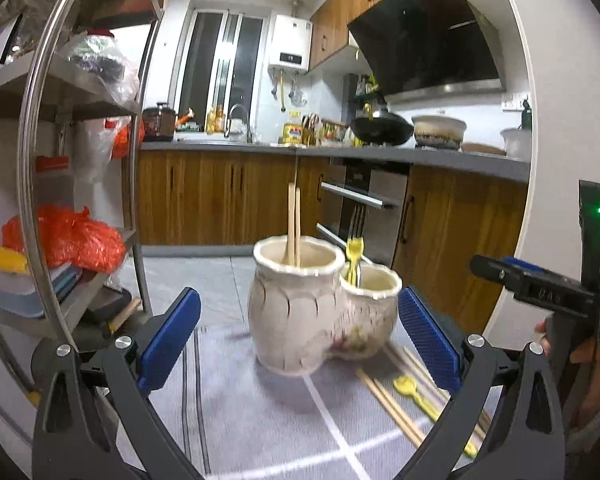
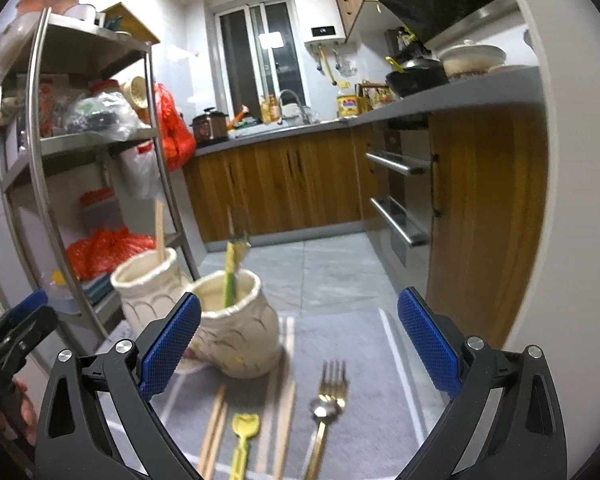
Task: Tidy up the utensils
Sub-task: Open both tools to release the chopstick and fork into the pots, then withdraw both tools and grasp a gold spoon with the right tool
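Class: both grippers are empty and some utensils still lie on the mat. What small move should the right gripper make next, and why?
Probably lower the open right gripper onto the fork. It lies loose on the mat almost straight ahead between the open jaws, while the holder already has a fork standing in its smaller pot.

chopsticks in holder, fork before it

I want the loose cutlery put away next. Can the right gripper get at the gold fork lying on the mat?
Probably yes. The right gripper is open and empty, and the gold fork lies flat on the mat just ahead between its jaws, with nothing lying over it.
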Motion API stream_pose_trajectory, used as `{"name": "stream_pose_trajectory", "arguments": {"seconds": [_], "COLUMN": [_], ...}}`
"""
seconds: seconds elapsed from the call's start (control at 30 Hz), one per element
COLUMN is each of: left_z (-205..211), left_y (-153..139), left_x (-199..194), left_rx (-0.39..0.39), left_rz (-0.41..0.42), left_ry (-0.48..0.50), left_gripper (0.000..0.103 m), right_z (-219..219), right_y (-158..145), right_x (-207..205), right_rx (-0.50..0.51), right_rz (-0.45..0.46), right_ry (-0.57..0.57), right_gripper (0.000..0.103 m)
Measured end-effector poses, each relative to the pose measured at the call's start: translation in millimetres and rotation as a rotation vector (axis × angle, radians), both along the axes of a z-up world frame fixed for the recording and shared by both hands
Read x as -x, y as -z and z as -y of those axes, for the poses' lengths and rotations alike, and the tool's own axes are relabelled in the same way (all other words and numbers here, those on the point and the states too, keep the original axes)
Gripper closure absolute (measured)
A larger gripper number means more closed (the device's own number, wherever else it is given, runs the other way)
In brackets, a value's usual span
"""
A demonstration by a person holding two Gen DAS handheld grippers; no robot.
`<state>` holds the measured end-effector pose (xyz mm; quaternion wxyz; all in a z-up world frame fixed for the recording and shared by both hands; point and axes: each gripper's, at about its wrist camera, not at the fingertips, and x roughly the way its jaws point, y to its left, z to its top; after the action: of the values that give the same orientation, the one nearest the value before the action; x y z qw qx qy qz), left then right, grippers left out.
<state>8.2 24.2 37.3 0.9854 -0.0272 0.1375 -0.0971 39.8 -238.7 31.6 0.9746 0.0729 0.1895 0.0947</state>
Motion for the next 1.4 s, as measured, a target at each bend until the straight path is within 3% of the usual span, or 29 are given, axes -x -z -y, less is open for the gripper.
{"name": "stream_pose_trajectory", "arguments": {"seconds": [0.47, 0.83, 1.0, 1.4], "left_z": [9, 26, 28, 30], "left_y": [31, 41, 42, 44], "left_x": [-4, -12, -13, -15], "left_rx": [-0.019, -0.058, -0.065, -0.056], "left_rz": [-0.154, -0.218, -0.225, -0.243], "left_ry": [0.053, 0.121, 0.116, 0.127], "left_gripper": [0.005, 0.006, 0.006, 0.006], "right_z": [27, -6, -18, -34], "right_y": [33, 65, 68, 80], "right_x": [-4, -20, -25, -48], "right_rx": [0.046, 0.203, 0.223, 0.253], "right_rz": [-0.179, -0.333, -0.362, -0.452], "right_ry": [0.059, -0.075, -0.118, -0.159], "right_gripper": [0.005, 0.01, 0.041, 0.065]}}
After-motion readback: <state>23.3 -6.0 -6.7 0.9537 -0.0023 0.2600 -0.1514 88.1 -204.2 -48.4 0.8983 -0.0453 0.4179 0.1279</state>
